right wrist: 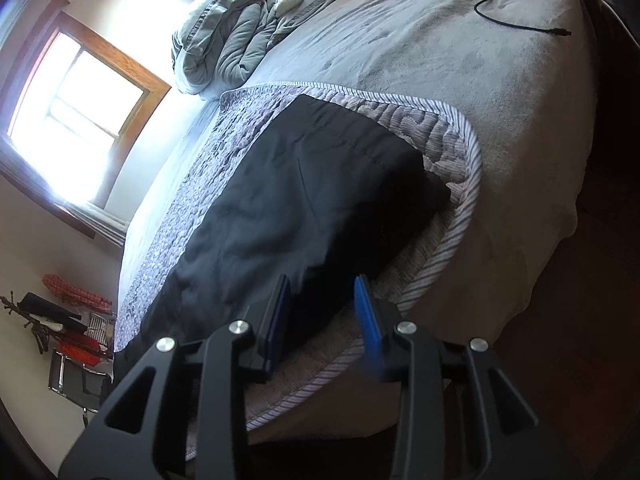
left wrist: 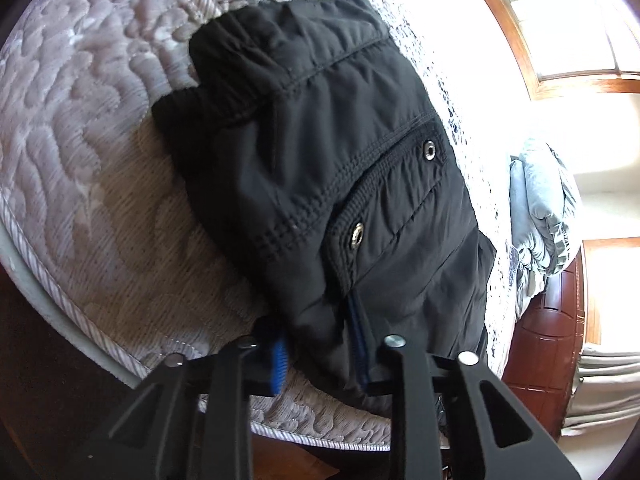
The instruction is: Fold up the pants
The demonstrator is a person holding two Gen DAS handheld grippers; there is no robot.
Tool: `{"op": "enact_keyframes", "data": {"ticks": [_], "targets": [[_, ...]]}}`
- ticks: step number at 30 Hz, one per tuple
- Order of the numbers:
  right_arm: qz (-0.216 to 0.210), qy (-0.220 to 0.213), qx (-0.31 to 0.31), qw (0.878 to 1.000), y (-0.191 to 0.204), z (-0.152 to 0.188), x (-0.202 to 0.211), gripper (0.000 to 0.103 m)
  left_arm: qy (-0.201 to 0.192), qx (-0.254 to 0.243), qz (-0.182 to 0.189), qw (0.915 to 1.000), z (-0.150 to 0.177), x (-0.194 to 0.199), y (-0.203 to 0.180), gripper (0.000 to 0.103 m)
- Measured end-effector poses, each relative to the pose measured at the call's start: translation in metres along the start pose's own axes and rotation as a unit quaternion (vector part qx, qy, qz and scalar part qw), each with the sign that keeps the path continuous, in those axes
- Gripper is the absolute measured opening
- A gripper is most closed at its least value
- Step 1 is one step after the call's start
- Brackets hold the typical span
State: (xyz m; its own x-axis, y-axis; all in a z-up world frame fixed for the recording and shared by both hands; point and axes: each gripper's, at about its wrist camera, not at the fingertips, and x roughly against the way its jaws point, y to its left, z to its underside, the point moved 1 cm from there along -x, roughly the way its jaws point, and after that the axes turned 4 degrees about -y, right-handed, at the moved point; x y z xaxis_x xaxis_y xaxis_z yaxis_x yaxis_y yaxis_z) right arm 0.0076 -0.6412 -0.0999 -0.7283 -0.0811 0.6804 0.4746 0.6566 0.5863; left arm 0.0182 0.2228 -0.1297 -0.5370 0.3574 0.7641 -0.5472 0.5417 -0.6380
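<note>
One pair of black nylon pants [left wrist: 320, 152], stitched, with two metal snaps [left wrist: 429, 149] showing, spread flat on a grey quilted mat with a striped border [right wrist: 460, 216], itself on the bed. Waistband end seen in the left wrist view, plainer cloth in the right wrist view [right wrist: 280, 184].

At the pants' near edge: left gripper [left wrist: 320, 356], black-framed with blue pads, jaws drawn close on a fold of the black cloth, fabric bunched between them. Right gripper [right wrist: 326, 316], jaws apart, the pants' edge lying in the gap, pads not visibly pressing. Two grippers in all.

Beyond the pants and mat: one grey blanket-covered bed [right wrist: 460, 52], one bundled pale grey comforter [right wrist: 224, 48] at the far end, one thin black cable [right wrist: 520, 20] off to the side, one wood-framed window [right wrist: 80, 92] past the bed.

Likely trouble: slippery nylon sliding from the left grip if only a thin layer is caught; a lopsided fold if only the left side lifts while the right stays unclamped; quilted mat snagged along with the pants, dragging it off the bed edge.
</note>
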Motion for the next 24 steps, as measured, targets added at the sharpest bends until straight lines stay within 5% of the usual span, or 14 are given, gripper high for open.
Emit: {"op": "enact_keyframes", "data": {"ticks": [11, 15, 24], "targets": [[-0.030, 0.022, -0.065, 0.997, -0.014, 0.014, -0.003, 0.035, -0.011, -0.010, -0.016, 0.9998, 0.003, -0.008, -0.020, 0.017], [-0.052, 0.036, -0.092, 0.994, -0.011, 0.018, -0.018, 0.047, -0.010, -0.010, -0.017, 0.9997, 0.004, -0.013, -0.025, 0.017], [-0.042, 0.041, -0.068, 0.996, 0.017, 0.002, -0.042, 0.046, -0.001, -0.008, -0.020, 0.9998, 0.002, -0.021, -0.025, 0.023]]}}
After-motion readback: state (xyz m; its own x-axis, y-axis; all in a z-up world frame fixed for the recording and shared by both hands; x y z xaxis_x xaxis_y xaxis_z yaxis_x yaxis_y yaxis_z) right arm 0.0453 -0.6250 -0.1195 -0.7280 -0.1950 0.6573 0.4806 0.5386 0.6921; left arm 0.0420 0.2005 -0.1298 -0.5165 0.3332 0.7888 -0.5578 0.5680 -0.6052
